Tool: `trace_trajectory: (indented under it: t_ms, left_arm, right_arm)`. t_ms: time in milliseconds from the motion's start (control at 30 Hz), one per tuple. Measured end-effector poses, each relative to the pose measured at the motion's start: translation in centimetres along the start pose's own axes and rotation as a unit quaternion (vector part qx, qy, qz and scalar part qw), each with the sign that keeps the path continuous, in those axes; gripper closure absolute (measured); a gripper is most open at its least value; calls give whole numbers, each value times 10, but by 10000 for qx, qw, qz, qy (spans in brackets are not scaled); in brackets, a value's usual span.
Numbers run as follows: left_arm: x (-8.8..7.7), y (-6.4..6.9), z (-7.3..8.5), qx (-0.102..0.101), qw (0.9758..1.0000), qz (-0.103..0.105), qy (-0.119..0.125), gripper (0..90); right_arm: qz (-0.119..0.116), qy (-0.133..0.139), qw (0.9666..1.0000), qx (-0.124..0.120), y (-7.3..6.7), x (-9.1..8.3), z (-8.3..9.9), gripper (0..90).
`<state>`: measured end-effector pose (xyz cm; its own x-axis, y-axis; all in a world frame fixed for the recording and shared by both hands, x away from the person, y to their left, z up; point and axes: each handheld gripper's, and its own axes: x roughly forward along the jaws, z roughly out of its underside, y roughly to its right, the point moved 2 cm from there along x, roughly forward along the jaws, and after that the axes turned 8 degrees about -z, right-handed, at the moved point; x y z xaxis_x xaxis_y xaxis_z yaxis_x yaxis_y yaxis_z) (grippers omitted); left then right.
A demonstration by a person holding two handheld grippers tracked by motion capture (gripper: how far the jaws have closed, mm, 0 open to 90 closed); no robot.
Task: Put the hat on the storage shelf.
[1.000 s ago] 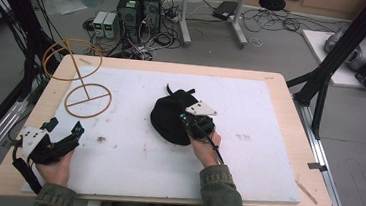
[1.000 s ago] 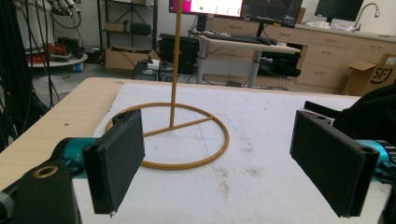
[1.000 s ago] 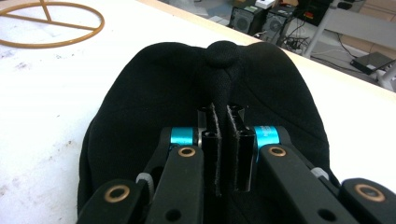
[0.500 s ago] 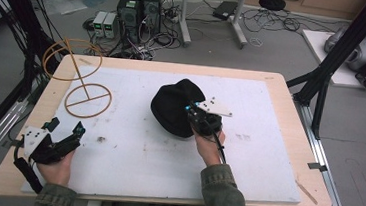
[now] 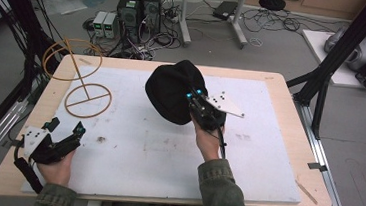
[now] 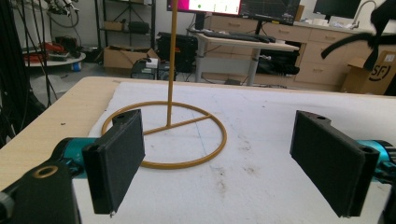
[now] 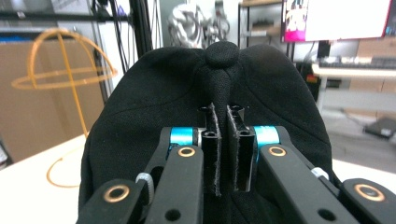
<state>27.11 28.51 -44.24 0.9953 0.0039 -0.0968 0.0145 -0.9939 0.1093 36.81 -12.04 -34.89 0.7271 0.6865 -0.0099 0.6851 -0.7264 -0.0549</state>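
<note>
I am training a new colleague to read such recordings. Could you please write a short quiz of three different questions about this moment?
1. True or false: the right gripper is shut on a fold of the black fabric cap.
2. Multiple choice: the left gripper is (a) open, holding nothing, (b) shut on the cap, (c) shut on the stand.
3. Short answer: on which side of the white table mat, as the person sees it, does the golden wire hat stand rest?

Key
1. True; the jaws pinch a ridge of cloth below the top button.
2. (a).
3. The left, far part.
</note>
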Motion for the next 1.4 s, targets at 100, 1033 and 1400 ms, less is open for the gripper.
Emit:
trace_trajectory:
  t_ms: [100,1033,1400]
  left_arm:
    - [0,0,0,-3,10000,1,5,180]
    - [-3,-8,3,-173,9998,38,-17,179]
    - [-4,-7,4,-165,9998,96,-15,178]
  right_arm:
    - [-87,112,9999,-71,-6,3,-7,859]
    - [-824,751,9929,-416,-59,81,-69,859]
    - [-1141,679,9900,-484,-85,118,-85,859]
